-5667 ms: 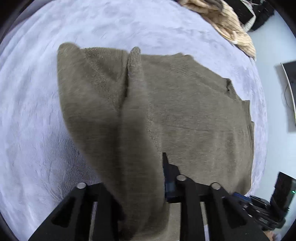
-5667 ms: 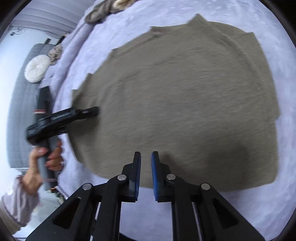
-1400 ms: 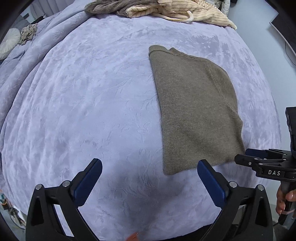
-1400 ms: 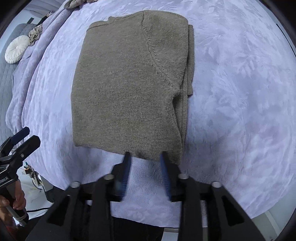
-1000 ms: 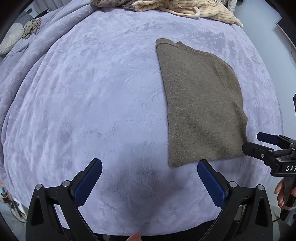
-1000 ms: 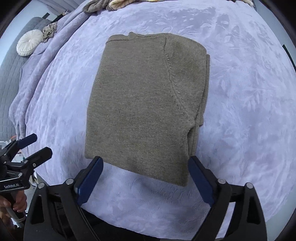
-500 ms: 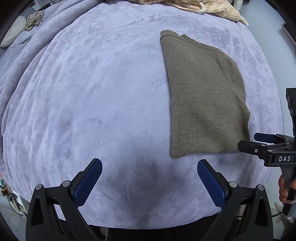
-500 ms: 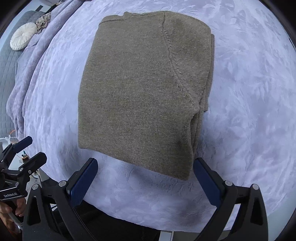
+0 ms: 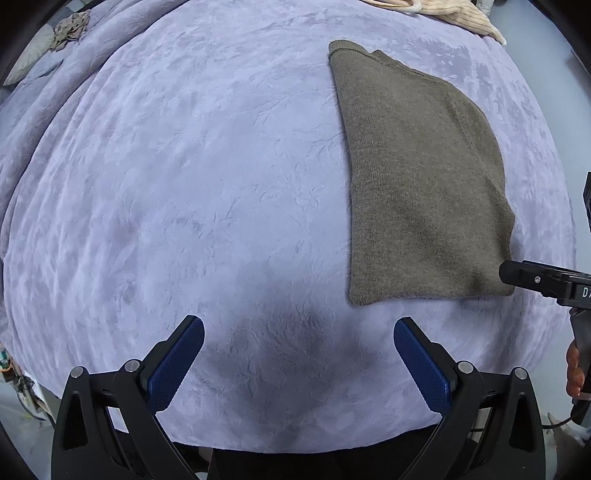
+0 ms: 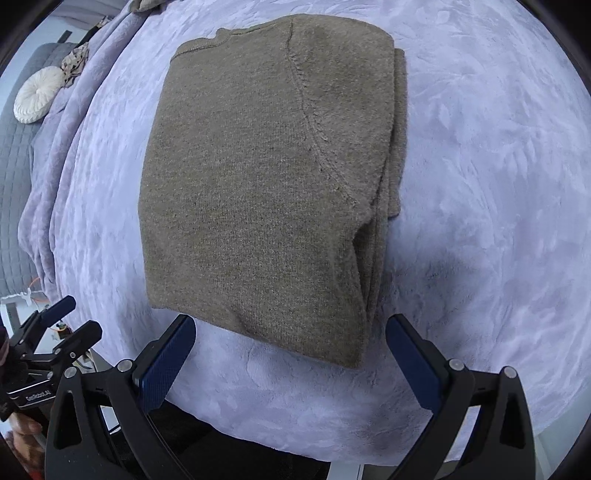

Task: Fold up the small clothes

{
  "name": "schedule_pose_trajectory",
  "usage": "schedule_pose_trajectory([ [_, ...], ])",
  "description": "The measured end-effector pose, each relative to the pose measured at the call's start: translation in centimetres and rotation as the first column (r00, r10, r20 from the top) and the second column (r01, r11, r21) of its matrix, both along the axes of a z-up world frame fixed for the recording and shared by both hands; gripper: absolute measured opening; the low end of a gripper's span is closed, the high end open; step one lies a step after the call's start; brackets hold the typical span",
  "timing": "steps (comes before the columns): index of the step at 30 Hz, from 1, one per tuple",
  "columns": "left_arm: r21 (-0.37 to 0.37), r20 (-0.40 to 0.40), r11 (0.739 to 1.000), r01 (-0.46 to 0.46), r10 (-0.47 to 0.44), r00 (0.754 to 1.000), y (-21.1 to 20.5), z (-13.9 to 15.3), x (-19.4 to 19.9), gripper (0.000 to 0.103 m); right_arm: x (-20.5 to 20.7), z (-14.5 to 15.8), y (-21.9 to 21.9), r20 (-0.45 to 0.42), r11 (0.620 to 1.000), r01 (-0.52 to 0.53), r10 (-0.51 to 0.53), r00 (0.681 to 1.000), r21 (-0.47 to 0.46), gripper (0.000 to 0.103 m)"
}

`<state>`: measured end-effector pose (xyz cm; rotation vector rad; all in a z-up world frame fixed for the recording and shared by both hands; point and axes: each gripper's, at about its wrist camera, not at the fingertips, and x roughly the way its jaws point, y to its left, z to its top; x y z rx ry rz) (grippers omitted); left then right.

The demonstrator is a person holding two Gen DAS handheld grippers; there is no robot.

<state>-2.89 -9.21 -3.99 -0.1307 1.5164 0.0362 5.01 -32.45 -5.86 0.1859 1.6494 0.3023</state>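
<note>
An olive-brown knit sweater (image 10: pixel 266 177) lies folded into a narrow rectangle on the lilac bedspread (image 10: pixel 480 192), its layered edges showing along the right side. My right gripper (image 10: pixel 291 339) hovers open just short of the sweater's near hem, nothing between its blue pads. In the left wrist view the same sweater (image 9: pixel 421 177) lies to the right, and my left gripper (image 9: pixel 298 341) stands open over bare bedspread (image 9: pixel 184 184), left of the sweater's near corner. The right gripper's black fingers (image 9: pixel 532 275) reach in at that view's right edge.
A pile of beige and striped clothes (image 9: pixel 454 14) lies at the bed's far edge. A round white cushion (image 10: pixel 38 96) and a crumpled grey-brown cloth (image 10: pixel 75 57) rest at the far left. The bed's front edge runs just below both grippers.
The sweater went from spread out with a sleeve held to a folded rectangle. The right gripper opened wide about a second ago; both grippers have drifted slightly closer to the bed.
</note>
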Motion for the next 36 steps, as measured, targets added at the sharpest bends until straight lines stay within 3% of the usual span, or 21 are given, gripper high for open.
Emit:
schedule_pose_trajectory([
  [11,0.007,-0.024,0.994,0.111,-0.111,0.994,-2.4,-0.6,1.1,0.103,-1.5,-0.8,-4.5,-0.027,0.982,0.185,-0.184,0.983,0.038,0.103],
  [25,-0.009,-0.024,0.994,0.106,-0.106,0.994,-1.4,-1.2,1.5,0.103,-0.1,0.1,-5.7,0.026,0.957,0.265,-0.27,0.963,0.114,0.103],
  [36,-0.031,0.009,0.993,0.118,-0.118,0.993,-2.1,-3.1,6.9,0.103,1.0,-2.1,-7.8,0.016,0.923,0.34,-0.348,0.937,0.179,0.103],
])
